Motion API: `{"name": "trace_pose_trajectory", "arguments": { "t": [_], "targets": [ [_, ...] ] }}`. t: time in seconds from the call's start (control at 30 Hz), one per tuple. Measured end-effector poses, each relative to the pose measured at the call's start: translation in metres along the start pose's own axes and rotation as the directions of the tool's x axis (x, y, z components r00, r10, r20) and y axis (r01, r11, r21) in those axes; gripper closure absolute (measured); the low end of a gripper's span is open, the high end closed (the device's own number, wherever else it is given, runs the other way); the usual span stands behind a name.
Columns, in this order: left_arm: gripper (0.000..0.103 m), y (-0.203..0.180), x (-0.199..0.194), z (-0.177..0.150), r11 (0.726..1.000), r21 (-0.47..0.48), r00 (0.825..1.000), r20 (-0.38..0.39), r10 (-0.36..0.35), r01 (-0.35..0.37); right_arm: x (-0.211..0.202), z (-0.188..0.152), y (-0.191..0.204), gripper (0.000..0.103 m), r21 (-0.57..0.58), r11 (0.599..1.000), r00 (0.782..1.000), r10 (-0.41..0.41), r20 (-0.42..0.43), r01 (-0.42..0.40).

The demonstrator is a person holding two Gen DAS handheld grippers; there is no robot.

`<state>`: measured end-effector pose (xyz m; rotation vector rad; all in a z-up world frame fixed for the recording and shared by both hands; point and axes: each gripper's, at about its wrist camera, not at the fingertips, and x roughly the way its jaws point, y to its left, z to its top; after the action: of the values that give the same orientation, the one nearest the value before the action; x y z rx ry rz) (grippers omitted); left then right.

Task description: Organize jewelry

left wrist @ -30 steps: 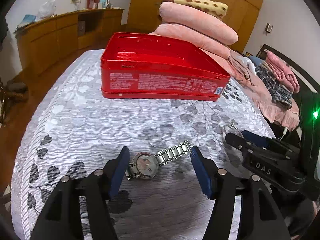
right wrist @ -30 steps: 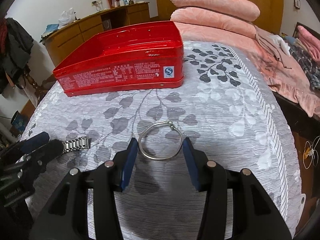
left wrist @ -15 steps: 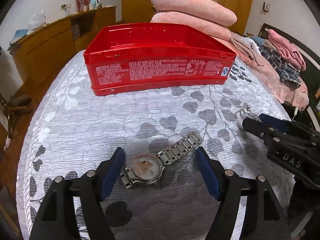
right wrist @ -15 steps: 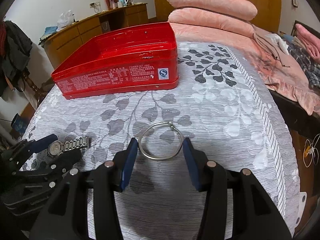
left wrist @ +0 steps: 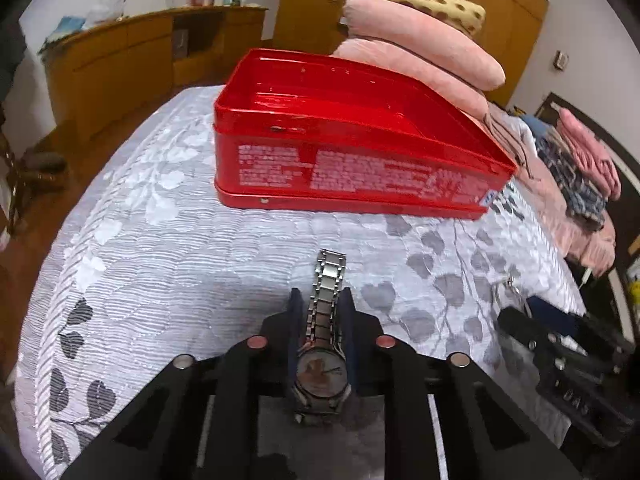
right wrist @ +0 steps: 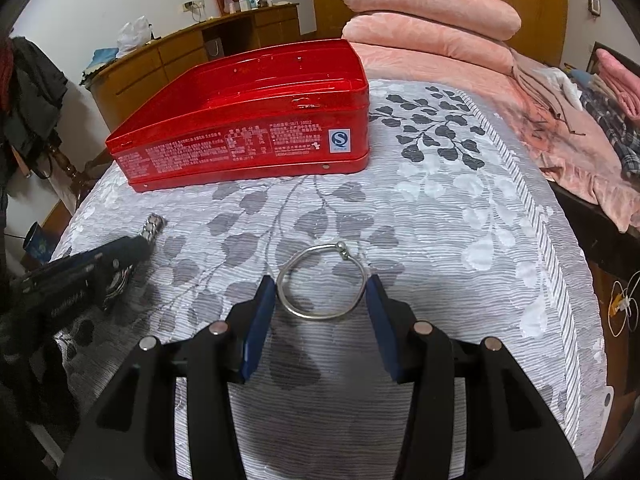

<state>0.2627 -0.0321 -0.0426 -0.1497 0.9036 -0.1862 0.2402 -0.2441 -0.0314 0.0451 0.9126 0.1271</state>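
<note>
Here the wristwatch is the thing in hand: it lies on the bed's grey leaf-patterned bedspread with its face toward the camera and its steel band running straight out ahead, and the left gripper has just been closing on it, so that its blue fingers now press the band from both sides just above the case. Taking it by the narrow, rigid links rather than the round face looks like the safer choice, since the flat pads can pinch a band squarely. The watch appears not yet lifted; its case seems to rest on the cloth. Just to the side, the silver bangle lies flat on the same bedspread between the fingers of the right gripper, which stand on either side of the ring, at or very near its rim without clearly squeezing it, probably poised so that both pieces can go up together. Beyond both, well apart from them, the open red tin sits lidless with its mouth upward, the likely place for the jewelry. Behind it are stacked pink quilts and a wooden sideboard.
</note>
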Motion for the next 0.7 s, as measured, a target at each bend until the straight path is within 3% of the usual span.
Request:
{"name": "trace_pose_trajectory", "arguments": {
  "t": [0.23, 0.7],
  "targets": [
    [0.088, -0.005, 0.002, 0.000, 0.999, 0.015, 1.000, 0.002, 0.029, -0.029, 0.001, -0.001, 0.001, 0.058, 0.000, 1.000, 1.000, -0.001, -0.001, 0.001],
    [0.088, 0.007, -0.035, -0.001, 0.997, -0.039, 0.991, 0.119, -0.054, 0.059, -0.014, 0.005, 0.008, 0.058, -0.025, 1.000, 0.997, 0.017, 0.072, -0.015]
  ]
}}
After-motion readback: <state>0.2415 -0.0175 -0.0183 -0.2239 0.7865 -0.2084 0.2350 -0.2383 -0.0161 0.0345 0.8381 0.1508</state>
